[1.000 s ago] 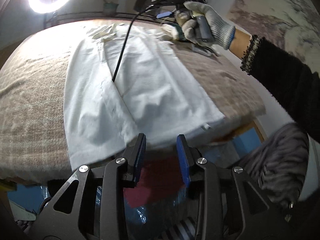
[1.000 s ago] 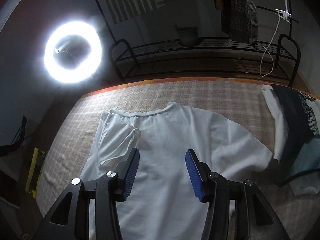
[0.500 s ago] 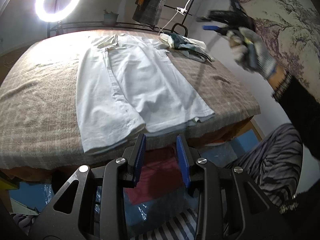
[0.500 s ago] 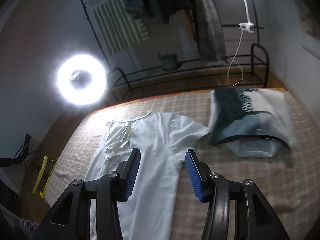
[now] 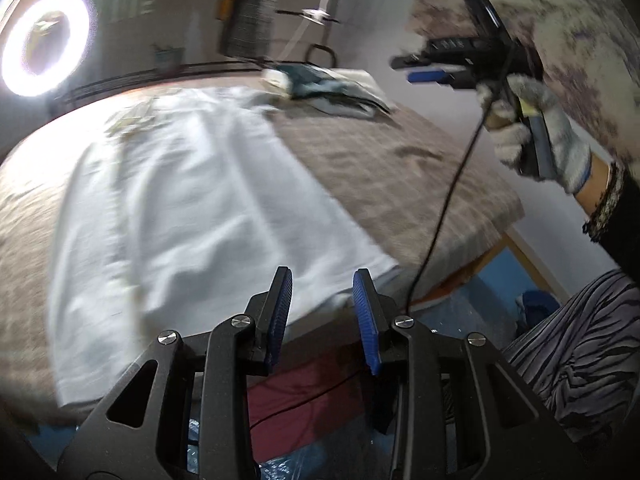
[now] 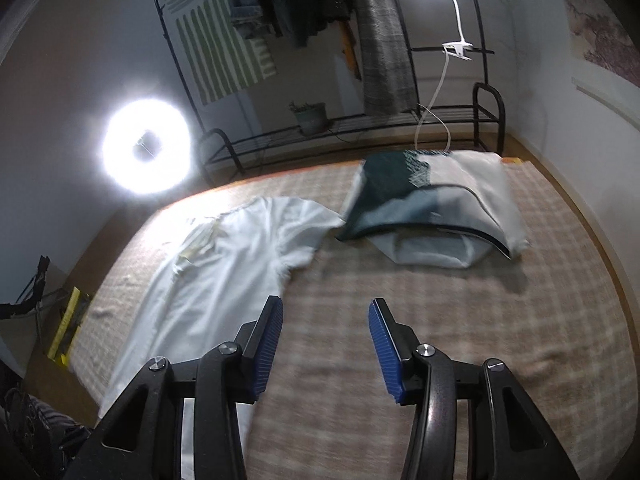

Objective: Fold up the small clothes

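A white T-shirt [image 5: 192, 208] lies flat on the plaid-covered table [image 5: 380, 176], one long side folded in. It also shows in the right wrist view [image 6: 224, 272], its collar toward the ring light. My left gripper [image 5: 322, 312] is open and empty, just off the table's near edge by the shirt's hem. My right gripper [image 6: 324, 336] is open and empty, held above the bare plaid cloth [image 6: 440, 320] right of the shirt. It shows in the left wrist view [image 5: 436, 72], raised high in a gloved hand.
A dark green and white garment pile [image 6: 432, 208] lies at the table's far right corner. A ring light [image 6: 146, 146] and a black metal rack [image 6: 360, 128] stand behind the table. A black cable [image 5: 452, 200] hangs from the right gripper.
My right gripper rose and swung right, off the shirt to above the bare cloth. My left gripper moved closer to the shirt's hem. Both stayed open.
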